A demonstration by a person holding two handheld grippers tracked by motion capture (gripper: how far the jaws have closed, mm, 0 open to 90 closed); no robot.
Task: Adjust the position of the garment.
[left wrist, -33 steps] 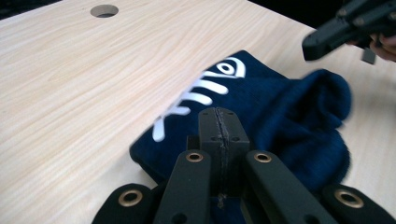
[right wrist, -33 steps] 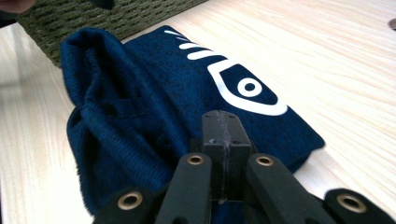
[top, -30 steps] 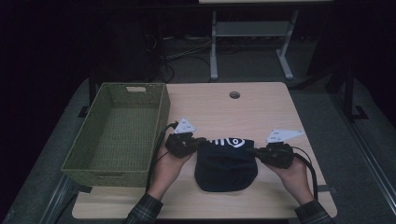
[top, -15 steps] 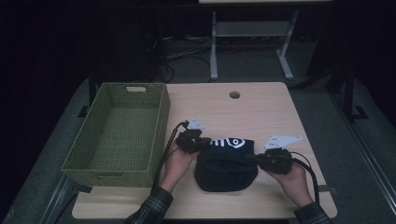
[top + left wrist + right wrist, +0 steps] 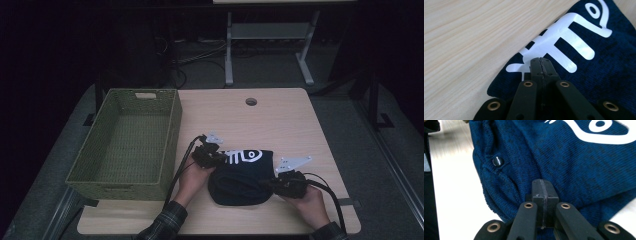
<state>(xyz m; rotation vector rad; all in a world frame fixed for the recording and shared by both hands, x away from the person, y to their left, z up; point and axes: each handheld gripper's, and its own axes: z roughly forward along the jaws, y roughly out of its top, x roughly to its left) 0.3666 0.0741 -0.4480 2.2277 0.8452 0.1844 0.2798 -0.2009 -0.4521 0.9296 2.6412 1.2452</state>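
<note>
A folded dark blue garment (image 5: 240, 176) with a white print lies on the wooden table (image 5: 280, 120) near its front edge. My left gripper (image 5: 216, 158) is at the garment's upper left corner, its jaws shut together on the cloth by the white print (image 5: 564, 47). My right gripper (image 5: 270, 183) is at the garment's lower right side, jaws shut with the knit fabric (image 5: 564, 162) puckered against them. A small dark button (image 5: 498, 161) shows on the cloth just beyond the right jaws. A hand holds each gripper from below.
An empty green woven basket (image 5: 172, 130) stands on the table's left side, close to the left hand. A round cable hole (image 5: 251, 101) sits near the table's far edge. Beyond the table are a desk frame and cables on the floor.
Both hands have sunk toward the table. The left gripper shifted slightly right and the right gripper came nearer and inward along the garment's right side.
</note>
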